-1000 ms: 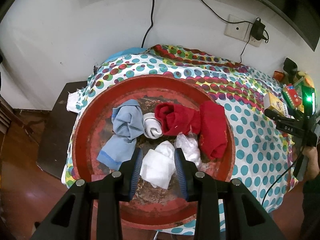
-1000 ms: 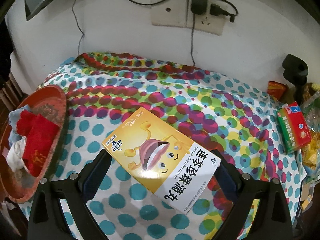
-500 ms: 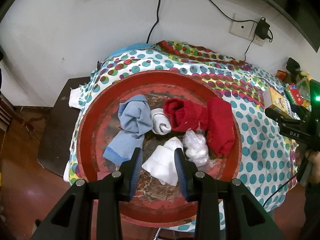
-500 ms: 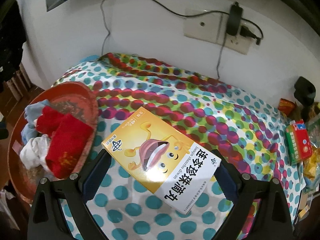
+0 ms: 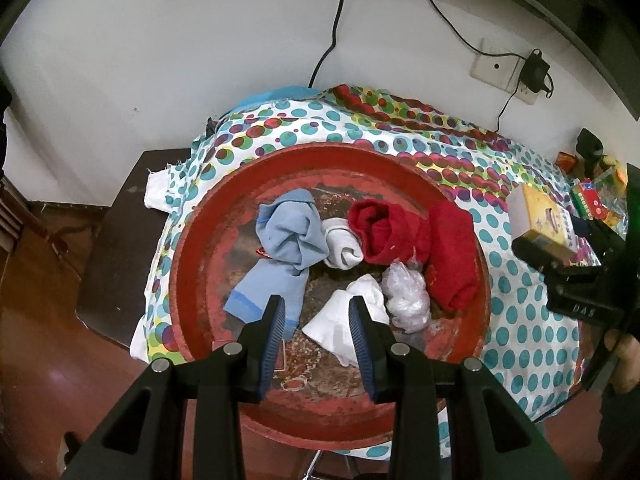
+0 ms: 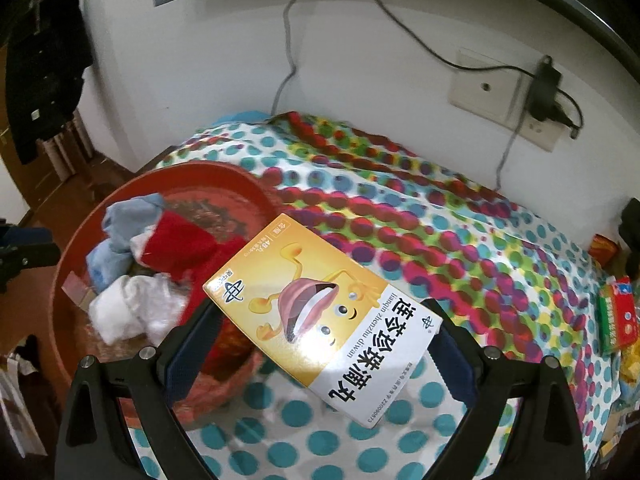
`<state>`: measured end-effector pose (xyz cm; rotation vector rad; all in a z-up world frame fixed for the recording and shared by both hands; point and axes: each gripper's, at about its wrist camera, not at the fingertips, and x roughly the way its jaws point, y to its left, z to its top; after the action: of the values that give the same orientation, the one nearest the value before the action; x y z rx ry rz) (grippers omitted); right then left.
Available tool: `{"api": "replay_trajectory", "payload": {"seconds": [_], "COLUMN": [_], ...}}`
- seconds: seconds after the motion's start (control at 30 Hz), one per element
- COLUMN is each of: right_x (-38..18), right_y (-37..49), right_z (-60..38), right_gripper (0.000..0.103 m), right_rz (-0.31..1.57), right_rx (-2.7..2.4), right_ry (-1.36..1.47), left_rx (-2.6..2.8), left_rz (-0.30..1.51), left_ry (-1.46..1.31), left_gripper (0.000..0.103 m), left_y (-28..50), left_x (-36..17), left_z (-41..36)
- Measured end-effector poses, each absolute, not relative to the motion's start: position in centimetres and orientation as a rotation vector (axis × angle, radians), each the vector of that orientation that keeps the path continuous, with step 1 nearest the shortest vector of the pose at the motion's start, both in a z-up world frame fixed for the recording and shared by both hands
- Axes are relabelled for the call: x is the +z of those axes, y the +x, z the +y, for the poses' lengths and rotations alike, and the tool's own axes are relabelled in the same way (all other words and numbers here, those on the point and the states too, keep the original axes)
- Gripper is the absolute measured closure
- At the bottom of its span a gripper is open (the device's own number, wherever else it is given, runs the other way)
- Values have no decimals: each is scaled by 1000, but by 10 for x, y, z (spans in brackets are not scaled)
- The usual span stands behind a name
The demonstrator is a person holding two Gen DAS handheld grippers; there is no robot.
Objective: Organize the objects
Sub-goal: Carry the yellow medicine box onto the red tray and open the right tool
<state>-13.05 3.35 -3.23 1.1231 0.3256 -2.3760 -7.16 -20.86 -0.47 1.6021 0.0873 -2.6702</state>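
The box (image 6: 320, 316), yellow with a cartoon clam and Chinese print, is sitting crosswise in the right tongs (image 6: 320, 344), its two ends pinched by the blue pads and held clear of the bench (image 6: 460, 216). In the right wrist view it is hanging over the near edge of the red tray (image 6: 80, 248) and the dotted cloth beside it. From the left wrist view the same box (image 5: 540, 212) is showing at the far right, gripped in the right tongs (image 5: 560, 240), with a hand (image 5: 624, 360) holding the tool lower down.

The left tongs (image 5: 318, 320) are hovering over the near part of the tray (image 5: 192, 264), partly spread and pinching nothing; a white cloth (image 5: 340, 320) is lying in the tray in line with the gap between the fingers, below them.

In the tray a blue sock (image 5: 284, 248) is lying at the left, a small white sock (image 5: 340, 244) is touching it, a red sock (image 5: 404, 236) is stretching to the right, and a crumpled clear bag (image 5: 404, 292) is resting just beside the white cloth. The tray's floor is looking worn and flaked.

At the far right of the bench a red-and-green packet (image 6: 616, 316) is lying among other packets. A wall socket (image 6: 492, 92) with a plugged adapter is sitting above the bench.
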Motion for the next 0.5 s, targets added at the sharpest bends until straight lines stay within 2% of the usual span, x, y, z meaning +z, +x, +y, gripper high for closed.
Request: {"api": "replay_trajectory", "payload": {"seconds": [0.5], "right_x": [-39], "right_y": [-109], "right_z": [-35], "right_gripper": [6], "right_rz": [330], "right_rx": [-2257], "right_ry": [1101], "left_rx": [-2623], "left_rz": [157], "left_ry": [1551], "left_gripper": [69], "left_y": [-67], "left_x": [1], "left_z": [-245]}}
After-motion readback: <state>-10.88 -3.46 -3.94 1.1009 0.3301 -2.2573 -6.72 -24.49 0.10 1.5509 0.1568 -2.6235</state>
